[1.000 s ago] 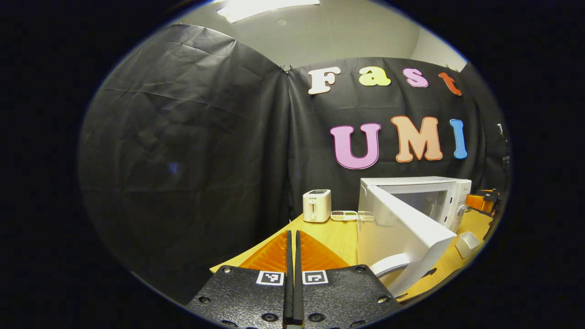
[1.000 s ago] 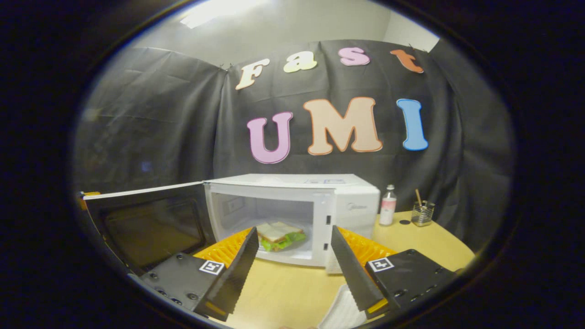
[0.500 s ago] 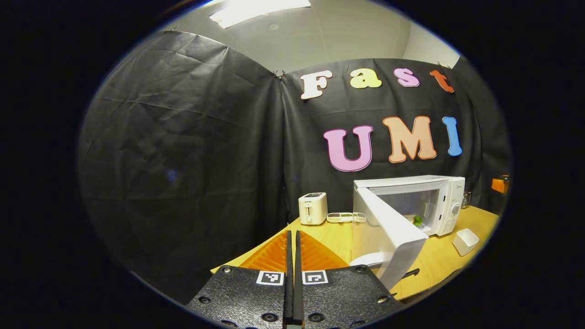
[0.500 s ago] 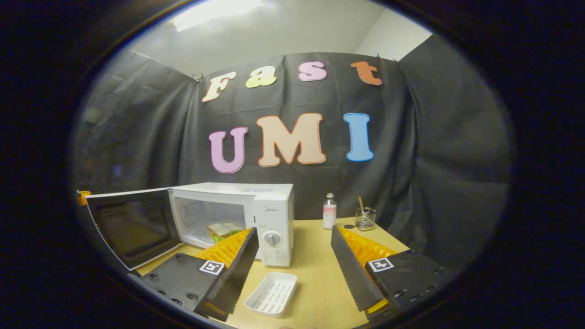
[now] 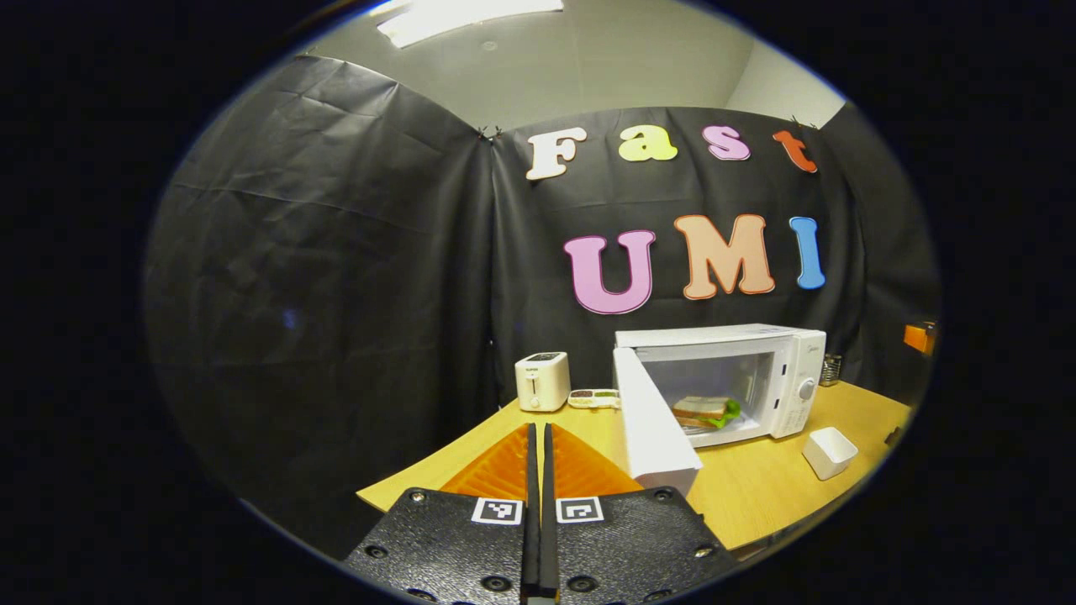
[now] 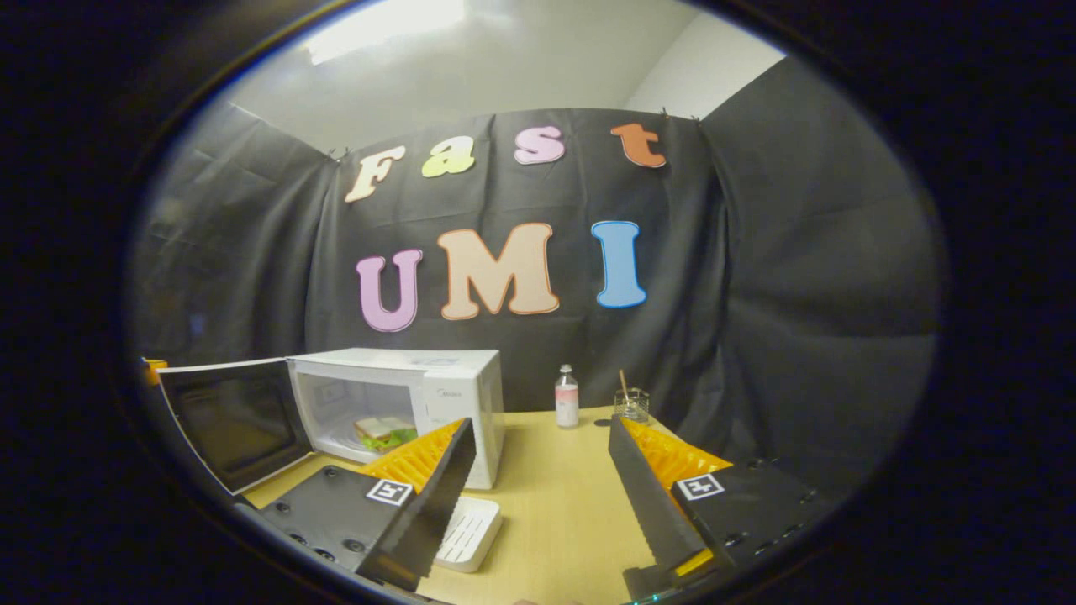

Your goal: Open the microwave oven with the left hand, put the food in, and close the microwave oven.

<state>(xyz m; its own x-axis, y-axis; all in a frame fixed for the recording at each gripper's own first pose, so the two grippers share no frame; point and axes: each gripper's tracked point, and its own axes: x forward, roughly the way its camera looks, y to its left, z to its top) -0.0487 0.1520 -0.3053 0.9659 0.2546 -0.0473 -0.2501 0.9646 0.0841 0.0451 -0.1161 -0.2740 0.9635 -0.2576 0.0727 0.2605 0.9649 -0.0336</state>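
Observation:
The white microwave [image 5: 786, 361] stands on the wooden table with its door [image 5: 651, 420] swung wide open to the left. A sandwich with green lettuce [image 5: 704, 410] lies inside the cavity. My left gripper [image 5: 539, 430] is shut with nothing between its fingers, held back from the door and to its left. In the right gripper view the microwave [image 6: 454, 378], its open door [image 6: 235, 420] and the sandwich [image 6: 382, 433] sit at the left. My right gripper [image 6: 540, 428] is open and empty, in front and to the right of the oven.
A white toaster [image 5: 542, 381] and a small condiment tray [image 5: 593, 397] stand behind the door. A white slotted dish [image 6: 466, 533] lies in front of the microwave. A bottle [image 6: 567, 397] and a glass holder [image 6: 630, 406] stand at the back right of the table [image 6: 555, 504].
My right gripper has drawn back from the microwave's mouth and swung right, open and empty; the sandwich stays inside. The left gripper has also backed off, still shut.

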